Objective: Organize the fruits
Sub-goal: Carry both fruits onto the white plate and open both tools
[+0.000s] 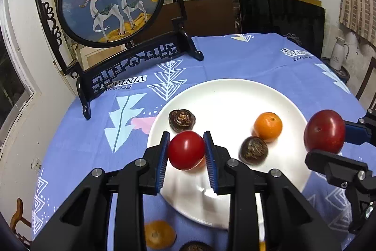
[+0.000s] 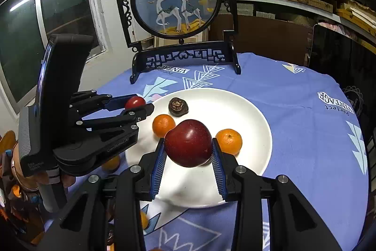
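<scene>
Both tools loaded, both over the round white ceramic plate point(image 1: 235, 91). Left gripper point(image 1: 186, 152) closed narrow on a small glossy red tomato-like fruit point(image 1: 186, 149), pinched between the blue ribbed pads point(image 1: 164, 157) and carried above the near left part of the plate. Right gripper point(image 2: 189, 149) closed on a large dark red apple point(image 2: 188, 142), blue pads touching both flanks, held above the near middle of the plate.

Already lying on the plate: two small orange mandarins point(image 2: 163, 125), one on each side of the apple in the right wrist view, and a dark brown wrinkled chestnut-like fruit point(image 2: 178, 106) at the far side. A second brown round fruit point(image 1: 253, 150) visible in the left wrist view, near one mandarin. More orange pieces off the plate on the blue patterned tablecloth point(image 1: 258, 58), at the near edge.

Step in hand, as judged: setting both red fruits down on the plate.

To do it well:
- Lower first, release after. Round fruit rolls easily on a smooth plate, so best to open only when the fruit touches the surface.
- For the apple, aim at the bare white area between the two mandarins, a little nearer; avoid pressing on the brown fruit that seems just behind it.
- For the small red fruit, choose the free spot near the left rim, not on the rim itself.
- Open slowly, then withdraw straight back, without pushing the neighbours.
- One side after the other, to keep the two tools apart.
</scene>
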Demonstrator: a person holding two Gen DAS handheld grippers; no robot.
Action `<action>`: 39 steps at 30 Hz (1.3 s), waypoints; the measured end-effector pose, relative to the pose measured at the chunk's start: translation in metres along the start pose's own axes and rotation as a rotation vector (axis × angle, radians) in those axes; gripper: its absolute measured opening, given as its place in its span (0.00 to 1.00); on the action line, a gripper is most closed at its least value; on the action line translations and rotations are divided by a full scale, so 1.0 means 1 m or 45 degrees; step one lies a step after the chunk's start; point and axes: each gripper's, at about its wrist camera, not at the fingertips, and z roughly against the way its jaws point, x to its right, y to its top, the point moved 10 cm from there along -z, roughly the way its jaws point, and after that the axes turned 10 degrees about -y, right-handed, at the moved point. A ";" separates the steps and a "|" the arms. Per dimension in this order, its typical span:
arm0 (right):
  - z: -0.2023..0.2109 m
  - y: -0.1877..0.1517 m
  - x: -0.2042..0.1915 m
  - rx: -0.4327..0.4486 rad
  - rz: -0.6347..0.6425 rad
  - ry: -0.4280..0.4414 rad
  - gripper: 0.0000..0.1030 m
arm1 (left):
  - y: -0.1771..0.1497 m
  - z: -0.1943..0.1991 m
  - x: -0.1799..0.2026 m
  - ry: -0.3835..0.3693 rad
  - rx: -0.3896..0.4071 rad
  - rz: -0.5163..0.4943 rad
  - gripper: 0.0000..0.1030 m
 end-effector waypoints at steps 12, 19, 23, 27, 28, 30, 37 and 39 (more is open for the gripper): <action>-0.033 0.007 0.010 -0.044 -0.010 -0.011 0.37 | 0.008 -0.031 -0.002 0.019 -0.040 -0.017 0.27; -0.047 0.012 0.022 -0.055 -0.049 -0.029 0.37 | 0.014 -0.038 -0.005 0.044 -0.033 -0.029 0.27; -0.056 0.017 0.025 -0.052 -0.049 -0.060 0.37 | 0.018 -0.044 -0.007 0.066 -0.033 -0.031 0.27; -0.062 0.022 0.025 -0.041 -0.053 -0.071 0.37 | 0.021 -0.050 -0.010 0.090 -0.033 -0.032 0.27; -0.063 0.023 0.024 -0.042 -0.055 -0.067 0.37 | 0.021 -0.051 -0.010 0.091 -0.034 -0.032 0.27; -0.065 0.023 0.023 -0.043 -0.054 -0.064 0.37 | 0.021 -0.052 -0.010 0.093 -0.037 -0.034 0.27; -0.069 0.024 0.024 -0.047 -0.052 -0.075 0.37 | 0.022 -0.054 -0.012 0.091 -0.038 -0.029 0.27; -0.072 0.025 0.024 -0.050 -0.043 -0.093 0.38 | 0.022 -0.057 -0.013 0.095 -0.044 -0.030 0.27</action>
